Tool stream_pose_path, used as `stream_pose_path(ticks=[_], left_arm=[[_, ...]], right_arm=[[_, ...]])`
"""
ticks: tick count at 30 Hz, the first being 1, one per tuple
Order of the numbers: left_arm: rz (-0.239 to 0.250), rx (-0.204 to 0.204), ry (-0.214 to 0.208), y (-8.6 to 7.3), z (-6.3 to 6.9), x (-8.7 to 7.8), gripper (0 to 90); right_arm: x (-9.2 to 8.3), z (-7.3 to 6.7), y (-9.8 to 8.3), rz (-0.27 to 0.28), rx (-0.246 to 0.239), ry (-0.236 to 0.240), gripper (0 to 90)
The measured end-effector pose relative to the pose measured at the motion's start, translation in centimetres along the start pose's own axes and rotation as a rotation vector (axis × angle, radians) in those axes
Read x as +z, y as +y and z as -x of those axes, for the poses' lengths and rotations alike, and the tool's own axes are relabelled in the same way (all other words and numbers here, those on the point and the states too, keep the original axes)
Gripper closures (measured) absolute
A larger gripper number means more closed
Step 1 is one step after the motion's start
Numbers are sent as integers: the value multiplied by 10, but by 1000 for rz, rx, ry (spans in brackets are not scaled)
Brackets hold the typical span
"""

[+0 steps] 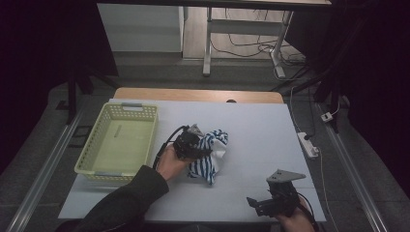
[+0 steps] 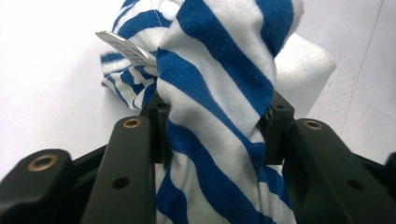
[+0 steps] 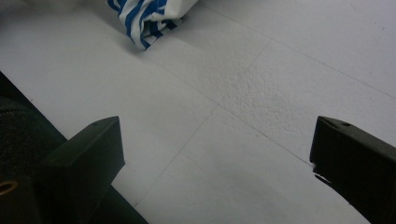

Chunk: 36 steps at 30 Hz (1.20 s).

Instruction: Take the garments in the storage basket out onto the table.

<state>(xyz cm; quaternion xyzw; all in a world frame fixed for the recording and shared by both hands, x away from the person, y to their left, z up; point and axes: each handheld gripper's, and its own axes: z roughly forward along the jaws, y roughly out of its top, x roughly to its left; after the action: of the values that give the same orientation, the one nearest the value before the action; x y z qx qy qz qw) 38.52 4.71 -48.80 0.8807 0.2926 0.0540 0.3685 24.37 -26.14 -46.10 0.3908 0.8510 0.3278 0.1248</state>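
Right gripper point(image 1: 263, 204): near right, jaws wide, empty.
Left gripper point(image 1: 205, 147): jaws clamp striped cloth point(image 1: 212, 152) mid-table.
Basket point(image 1: 92, 166): far left, empty; cloth not yet in, I judge.

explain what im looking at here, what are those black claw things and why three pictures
A person sits at a white table holding a handheld two-jaw gripper in each hand. One camera looks down from above; the other two ride on the grippers and look along their black jaws. The left gripper is clamped on a blue-and-white striped cloth bunched between its jaws at mid-table. The right gripper rests near the front edge, jaws wide apart with nothing between them. A pale yellow basket sits at the left, nothing visible in it.
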Motion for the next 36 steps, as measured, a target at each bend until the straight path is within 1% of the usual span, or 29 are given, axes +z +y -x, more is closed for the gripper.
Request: stream_pose_path(ticks=[4, 6, 8, 12, 13, 14, 18, 20, 23, 28, 31, 34, 36], left_arm=[[-37, -3, -2, -4, 0, 8, 553], [-54, -6, 10, -5, 0, 12, 542], [-70, 0, 20, -7, 1, 16, 532], [-90, 14, 34, -10, 3, 23, 495], [-99, 15, 31, -11, 3, 25, 481], [-109, 8, 35, -11, 3, 27, 464], [-109, -29, 20, -14, 0, 31, 416], [-105, -39, 15, -15, -2, 31, 401], [-103, -41, 14, -14, -3, 30, 361], [-94, -46, 17, -14, -4, 29, 243], [-87, -54, 16, -14, -4, 28, 198], [-74, -59, -5, -13, -5, 26, 160], [-60, -65, -16, -12, -5, 24, 117]], right_arm=[[0, 0, 0, -4, -1, 2, 25], [0, 0, 0, -3, -2, 2, 25], [0, 0, 0, -2, -1, 3, 25], [0, -1, 0, -4, -3, 3, 25], [0, -1, 0, -5, -4, 3, 25], [1, -1, 0, -5, -4, 3, 25], [1, 0, 0, -7, -4, 4, 25], [1, -1, 0, -6, -6, 3, 25], [1, -1, 0, -7, -11, 1, 25], [0, -1, 0, -4, -13, 1, 25], [0, -1, 0, -3, -15, 1, 25], [0, -1, 0, -1, -15, 1, 25], [0, -1, 0, 1, -15, 3, 25]])
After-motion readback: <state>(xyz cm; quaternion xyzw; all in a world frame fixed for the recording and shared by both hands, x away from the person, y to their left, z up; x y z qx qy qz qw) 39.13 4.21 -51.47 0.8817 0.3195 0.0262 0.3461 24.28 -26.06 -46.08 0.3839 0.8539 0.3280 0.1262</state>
